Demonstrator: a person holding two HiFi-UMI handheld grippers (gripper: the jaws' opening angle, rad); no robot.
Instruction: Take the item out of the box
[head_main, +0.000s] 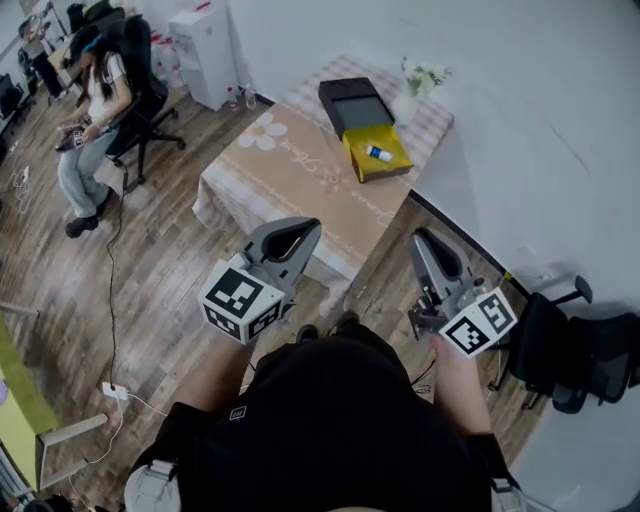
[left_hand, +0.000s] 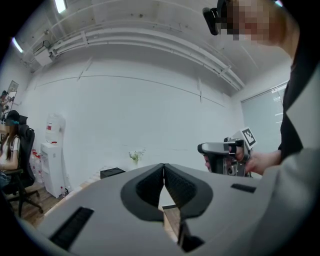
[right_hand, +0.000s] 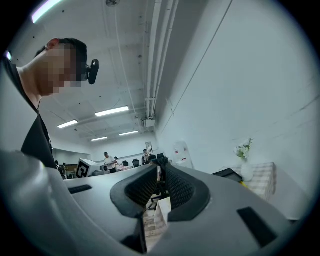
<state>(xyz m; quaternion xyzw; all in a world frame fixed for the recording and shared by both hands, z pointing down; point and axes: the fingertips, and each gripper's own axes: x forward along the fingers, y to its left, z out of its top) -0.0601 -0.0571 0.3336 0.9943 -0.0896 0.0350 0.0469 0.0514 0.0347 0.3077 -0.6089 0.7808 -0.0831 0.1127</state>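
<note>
Cursive print on the tablecloth (head_main: 290, 165) is too small to read. The item (head_main: 377, 152), white with a blue end, lies in the yellow box (head_main: 397, 160), upper centre. Left gripper (head_main: 303, 228) and right gripper (head_main: 424, 236): fingers pressed together, empty.

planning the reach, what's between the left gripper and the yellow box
Head view: only bare tablecloth lies between the left gripper and the yellow box.
</note>
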